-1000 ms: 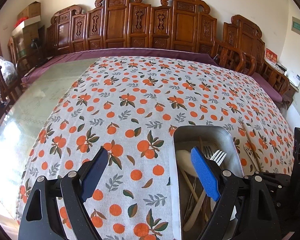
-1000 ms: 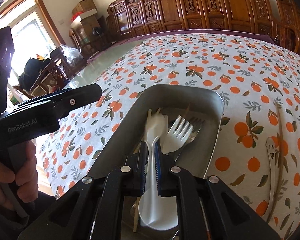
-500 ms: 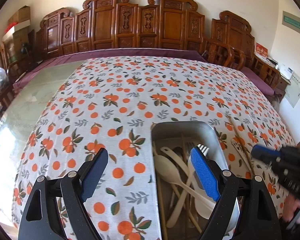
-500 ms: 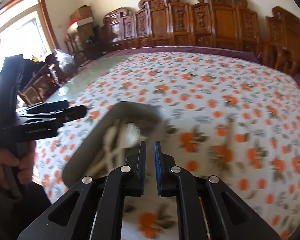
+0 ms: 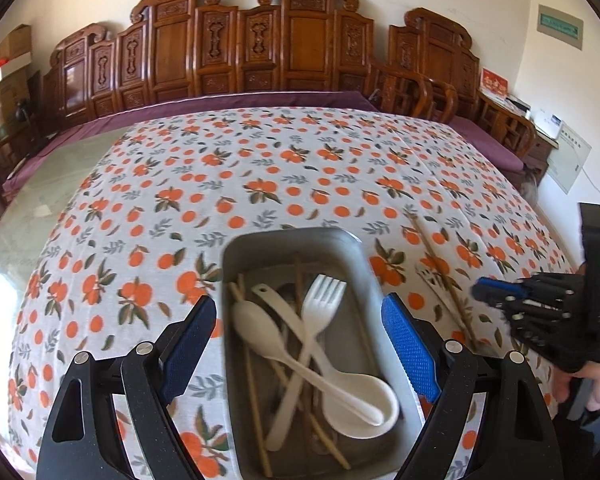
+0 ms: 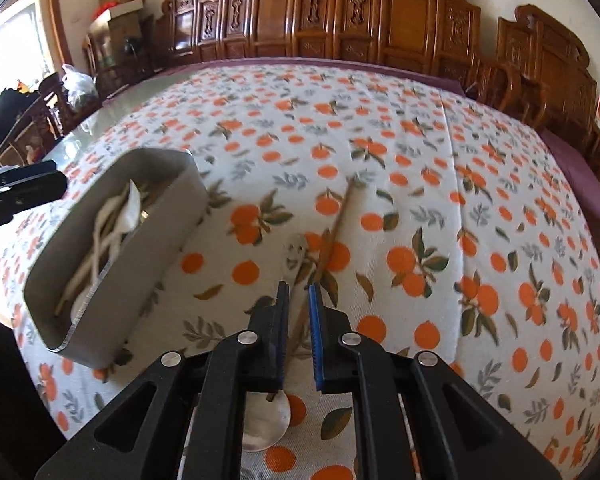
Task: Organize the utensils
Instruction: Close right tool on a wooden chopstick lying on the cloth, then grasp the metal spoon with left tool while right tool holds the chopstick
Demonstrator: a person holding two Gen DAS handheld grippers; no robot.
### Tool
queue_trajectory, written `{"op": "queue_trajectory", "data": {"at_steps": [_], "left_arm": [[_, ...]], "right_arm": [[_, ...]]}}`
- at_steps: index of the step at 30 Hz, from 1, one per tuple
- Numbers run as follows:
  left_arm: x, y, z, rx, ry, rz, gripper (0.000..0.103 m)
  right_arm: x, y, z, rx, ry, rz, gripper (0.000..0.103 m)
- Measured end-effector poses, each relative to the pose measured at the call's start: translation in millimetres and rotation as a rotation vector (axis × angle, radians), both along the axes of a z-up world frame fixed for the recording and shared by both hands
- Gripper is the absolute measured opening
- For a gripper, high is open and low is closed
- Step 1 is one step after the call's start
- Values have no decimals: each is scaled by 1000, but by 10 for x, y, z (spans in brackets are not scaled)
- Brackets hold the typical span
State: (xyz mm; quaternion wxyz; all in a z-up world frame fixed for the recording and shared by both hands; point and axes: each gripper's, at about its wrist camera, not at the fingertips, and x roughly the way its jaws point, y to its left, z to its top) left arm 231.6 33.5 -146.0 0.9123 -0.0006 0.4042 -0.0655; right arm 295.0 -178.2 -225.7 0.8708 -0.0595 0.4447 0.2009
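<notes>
Orange-print tablecloth point(image 5: 308, 184) over a glass-topped table, carved wooden chairs along the far wall. Metal tray point(image 5: 242, 360) near the front edge, already loaded: white plastic fork point(image 5: 320, 308), two white spoons point(image 5: 268, 332), several wooden chopsticks point(image 5: 256, 392) crossed among them. Judged well advanced, not finished. Left out on the cloth, just right of the tray: one metal spoon point(image 6: 266, 420) with a perforated handle end, and one chopstick point(image 6: 336, 224) lying alongside and partly across it.

Left gripper point(image 5: 300, 344) above the tray's near end, blue pads spread wide, empty. Right gripper point(image 6: 299, 328) low over the stray spoon's handle, to the right of the tray, pads narrow with a slim gap, gripping nothing as far as visible; contact with the handle uncertain.

Remaining, by estimate: spoon into the tray, then the chopstick. Flat thin items on soft cloth, so likely awkward to pinch.
</notes>
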Motion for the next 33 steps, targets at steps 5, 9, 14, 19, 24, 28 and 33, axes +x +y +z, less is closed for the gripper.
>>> {"op": "queue_trajectory", "data": {"at_steps": [5, 9, 14, 19, 24, 28, 33], "left_arm": [[-34, -204, -33, 11, 3, -40, 81], [-66, -327, -65, 21, 8, -64, 81], [-85, -415, -93, 20, 17, -75, 81], [-150, -541, -76, 52, 1, -89, 81], [-212, -660, -43, 47, -3, -106, 81], [-272, -778, -50, 37, 8, -116, 81], [-373, -976, -132, 48, 35, -138, 81]], "right_arm": [[54, 7, -123, 3, 36, -12, 12], [86, 34, -204, -11, 51, -11, 12], [111, 68, -253, -41, 53, -7, 10], [131, 12, -250, -91, 50, -32, 7], [150, -186, -206, -68, 60, -52, 6], [111, -389, -123, -44, 44, -73, 6], [97, -642, -94, -31, 34, -116, 6]]}}
